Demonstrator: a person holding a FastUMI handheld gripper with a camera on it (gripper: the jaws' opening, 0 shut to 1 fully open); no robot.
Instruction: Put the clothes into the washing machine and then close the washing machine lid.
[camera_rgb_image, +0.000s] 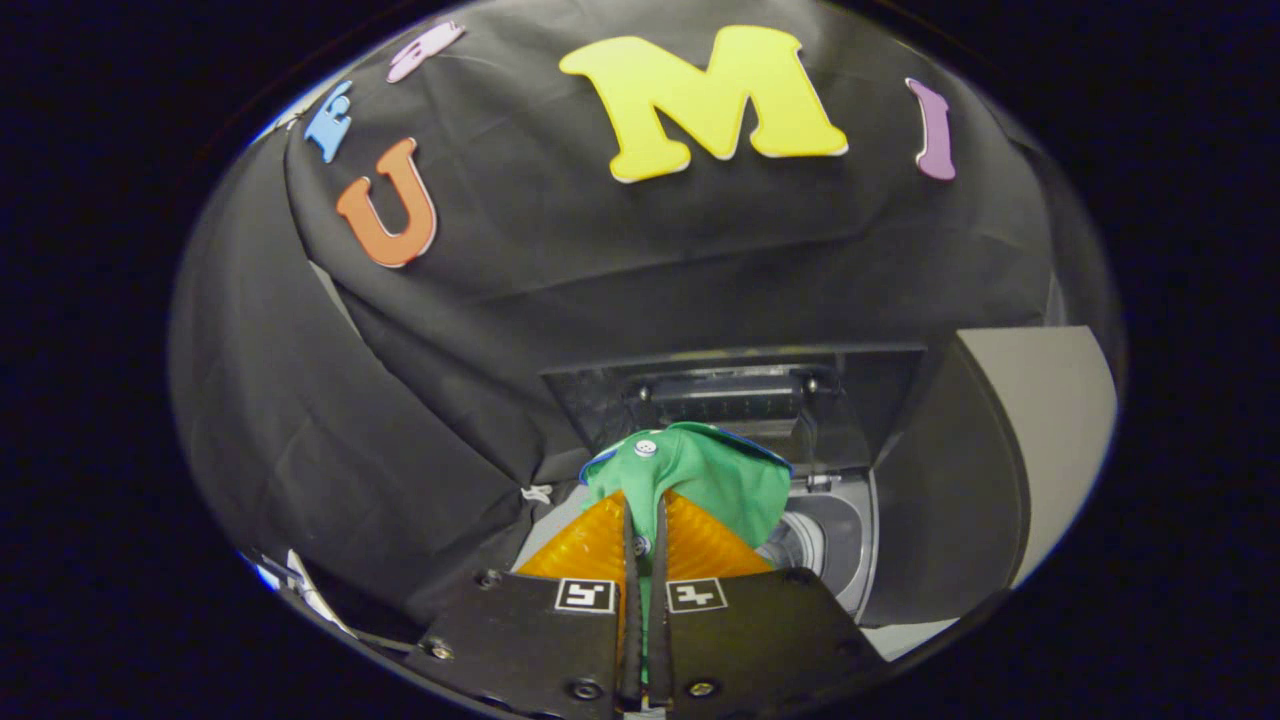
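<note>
Item: your gripper (645, 520) had its orange fingers (590, 545) pressed nearly together, pinching the green garment (715, 480), which bunched just ahead of the fingertips, above the washing machine's (850, 560) open drum (795, 545); lid (985, 460) raised.

One gripper (645, 530) shows, with two orange fingers (590, 548) pressed close on one green garment (715, 480), which carries two small white buttons. One washing machine (835, 540) sits beyond the fingers, with one round drum opening and one raised lid (740, 385). Each finger's black mount bears one square black-and-white marker, two in all.
</note>
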